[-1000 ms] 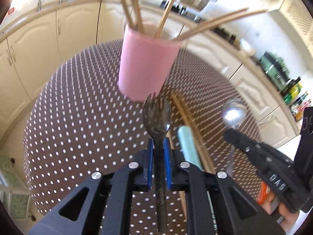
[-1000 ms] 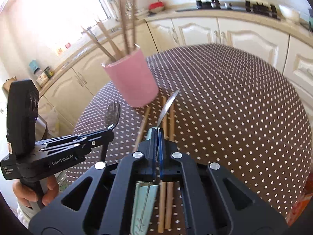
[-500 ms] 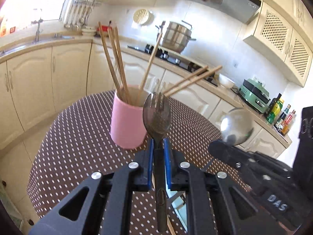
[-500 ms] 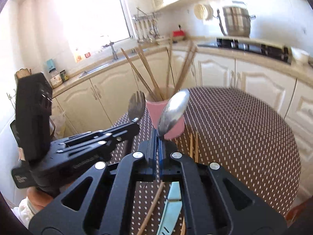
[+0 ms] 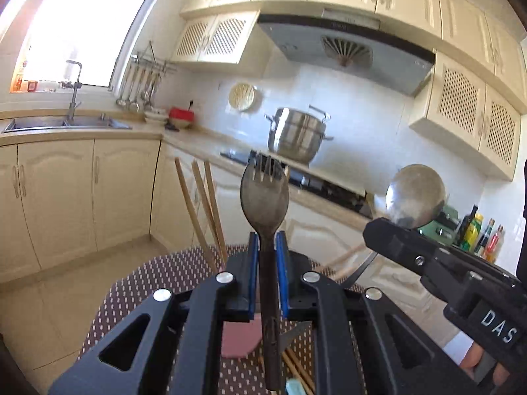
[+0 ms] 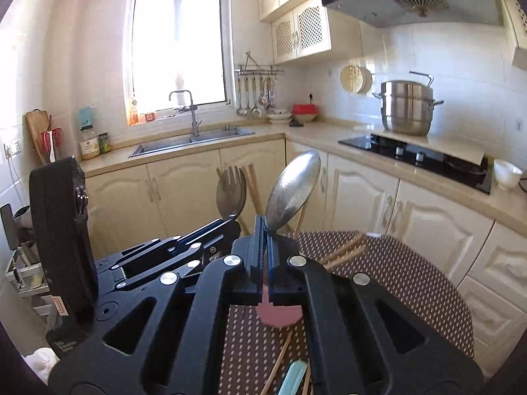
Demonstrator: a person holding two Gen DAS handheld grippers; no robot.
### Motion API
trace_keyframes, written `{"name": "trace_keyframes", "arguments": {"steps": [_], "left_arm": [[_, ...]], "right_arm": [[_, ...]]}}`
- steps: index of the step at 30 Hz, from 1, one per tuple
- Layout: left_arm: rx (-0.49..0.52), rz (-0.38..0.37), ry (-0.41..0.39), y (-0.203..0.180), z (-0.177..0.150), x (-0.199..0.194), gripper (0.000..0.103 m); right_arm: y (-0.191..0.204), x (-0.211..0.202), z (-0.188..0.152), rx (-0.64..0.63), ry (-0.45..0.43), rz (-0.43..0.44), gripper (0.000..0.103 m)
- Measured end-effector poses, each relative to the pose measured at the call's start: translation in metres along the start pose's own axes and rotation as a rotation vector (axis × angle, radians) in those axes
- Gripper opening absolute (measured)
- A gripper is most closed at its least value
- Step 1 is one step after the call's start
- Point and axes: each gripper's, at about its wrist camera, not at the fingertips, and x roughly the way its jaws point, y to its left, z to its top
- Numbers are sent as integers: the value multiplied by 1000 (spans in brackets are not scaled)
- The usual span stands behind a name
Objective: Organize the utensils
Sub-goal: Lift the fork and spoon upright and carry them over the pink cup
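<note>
The left gripper [image 5: 265,247] jaws clamp the spork [image 5: 264,194]; the right gripper [image 6: 265,230] jaws clamp the spoon [image 6: 293,191]. Lower each handle-first into the pink cup [image 6: 280,316] at 6 o'clock, clear of the chopsticks [image 5: 207,210].

Pink cup [image 6: 279,316], brown white-dotted tablecloth [image 6: 395,276], black grippers w/ blue pads [image 5: 253,263].

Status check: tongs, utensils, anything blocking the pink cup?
Left tongs shut on dark metal spork. Right tongs shut on shiny steel spoon. Both above pink cup with wooden chopsticks. Splayed chopsticks may crowd the drop.
</note>
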Motion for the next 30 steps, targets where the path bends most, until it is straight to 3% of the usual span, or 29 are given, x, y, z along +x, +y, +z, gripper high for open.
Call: {"name": "trace_keyframes", "arguments": {"steps": [4,9,23,30], "left_arm": [[1,15,-77,0,13,13,10],[-22,22,-100,6,16,36,10],[45,105,-123,2,-9,78,11],[20,71,-81,8,-14,78,12]], "right_arm": [[-8,13,20,-22,-28,-42,2],[-19,31,34,-35,-28,-65,2],[-25,65,5,-64,69,-76,2],[-24,69,-2,-73,84,-81,2]]}}
